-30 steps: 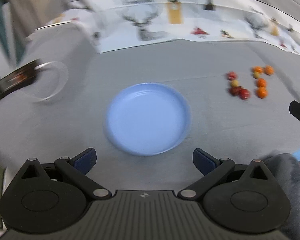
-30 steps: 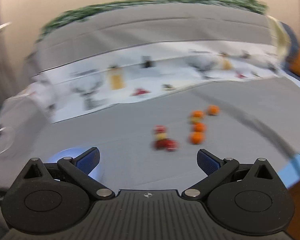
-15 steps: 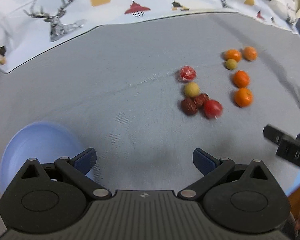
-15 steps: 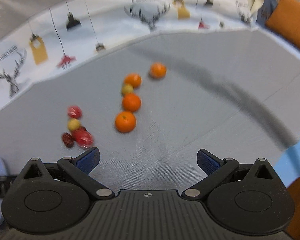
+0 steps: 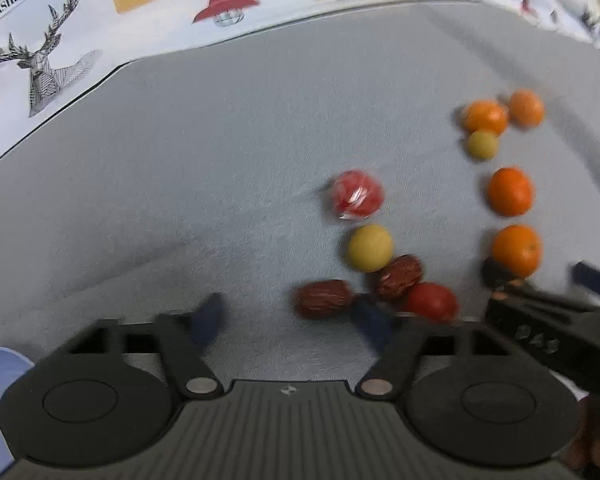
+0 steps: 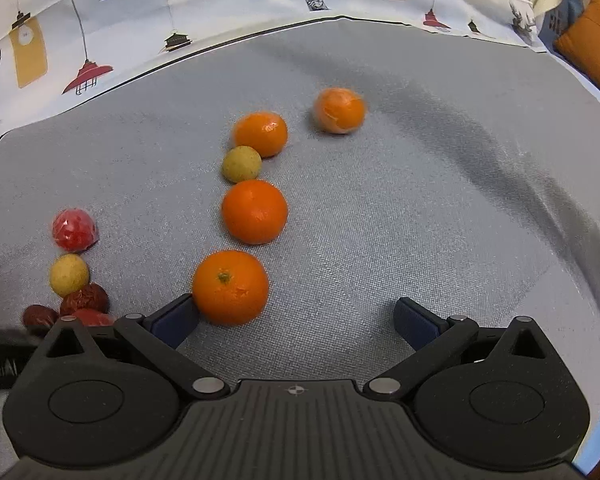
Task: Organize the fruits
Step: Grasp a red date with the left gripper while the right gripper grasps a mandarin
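Small fruits lie on a grey cloth. In the left wrist view my left gripper (image 5: 290,320) is open, with a dark red date (image 5: 322,298) just ahead between its fingers; a second date (image 5: 400,276), a red tomato (image 5: 432,302), a yellow ball fruit (image 5: 370,248) and a wrapped red fruit (image 5: 356,196) lie beside it. In the right wrist view my right gripper (image 6: 296,318) is open; the nearest orange (image 6: 230,288) touches its left finger (image 6: 174,320). Three more oranges (image 6: 254,212) and a yellow-green fruit (image 6: 242,164) lie beyond.
A blue plate (image 5: 0,364) shows at the lower left edge of the left wrist view. A printed white cloth (image 6: 180,8) borders the grey cloth at the back. An orange cushion (image 6: 592,52) sits far right. The right gripper shows in the left wrist view (image 5: 540,312).
Both grippers have moved forward and down toward the fruits. The left swung right, away from the blue plate, to the date cluster. The right came up beside the nearest orange.
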Demonstrator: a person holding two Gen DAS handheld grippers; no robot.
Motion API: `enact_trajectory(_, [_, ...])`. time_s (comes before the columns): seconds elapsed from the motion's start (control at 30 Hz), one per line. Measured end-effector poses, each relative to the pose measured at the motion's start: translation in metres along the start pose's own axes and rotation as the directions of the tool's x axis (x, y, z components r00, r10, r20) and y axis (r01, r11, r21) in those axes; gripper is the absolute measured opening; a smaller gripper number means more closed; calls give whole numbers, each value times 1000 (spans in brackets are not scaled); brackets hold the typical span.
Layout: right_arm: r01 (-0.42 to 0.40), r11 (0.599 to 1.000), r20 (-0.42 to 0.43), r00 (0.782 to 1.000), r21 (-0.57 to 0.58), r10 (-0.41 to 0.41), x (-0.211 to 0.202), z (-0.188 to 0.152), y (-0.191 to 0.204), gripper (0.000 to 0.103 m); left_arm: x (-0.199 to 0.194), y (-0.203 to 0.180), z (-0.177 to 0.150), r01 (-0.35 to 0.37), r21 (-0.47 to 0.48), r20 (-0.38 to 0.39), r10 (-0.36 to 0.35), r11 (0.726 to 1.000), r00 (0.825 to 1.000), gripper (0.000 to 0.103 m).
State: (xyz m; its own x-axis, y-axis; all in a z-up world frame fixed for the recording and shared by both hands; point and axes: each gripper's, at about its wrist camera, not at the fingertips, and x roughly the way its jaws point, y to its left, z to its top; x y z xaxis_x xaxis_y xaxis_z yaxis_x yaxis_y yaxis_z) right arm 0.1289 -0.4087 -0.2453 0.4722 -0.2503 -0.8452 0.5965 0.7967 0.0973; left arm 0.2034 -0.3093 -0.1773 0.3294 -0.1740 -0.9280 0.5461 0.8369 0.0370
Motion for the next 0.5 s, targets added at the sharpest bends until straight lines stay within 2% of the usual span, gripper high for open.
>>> enact_trajectory(0.03, [-12,1000,11,1000,-1,12,-2,-1,-1,98,-1,2,-1,38,0,1,-38,999,999,38])
enact_trajectory(0.07, [-6,1000,34,999,-15,6,-6,-3,0,83,-2,2,-3,48,4,5,-48,999,999,29])
enact_trajectory(0.1, [-3,1000,53,999,-31,5,-10,-5,2,62,-3,2,-7,44,22,17,-44,999,999,17])
enact_trajectory(0.13, [-8,999,60,998,-42,10,-13,-6,4,51,-4,2,-9,48,36,19,-48,998,999,7])
enact_trajectory(0.17, [-8,999,62,998,-42,11,-16,-6,4,34,-6,3,-11,54,42,16,-54,998,998,1])
enact_trajectory(0.27, [-43,999,58,997,3,43,-21,-7,-2,33,-20,2,-18,72,47,48,-74,996,996,0])
enact_trajectory(0.3, [-45,999,51,998,9,45,-23,-7,-5,33,-23,2,-20,58,61,70,-62,996,996,1])
enact_trajectory(0.37, [-28,999,41,999,35,27,-23,-8,-8,33,-21,4,-21,46,84,63,-51,995,997,19])
enact_trajectory(0.4, [-21,999,39,999,43,19,-24,-8,-11,33,-17,7,-21,71,85,34,-74,994,997,42])
enact_trajectory(0.43, [-19,999,35,999,47,17,-24,-9,-12,34,-12,7,-20,85,75,20,-86,994,996,59])
enact_trajectory(0.5, [-21,999,34,999,50,19,-24,-9,-13,34,-10,14,-19,94,42,21,-95,995,995,63])
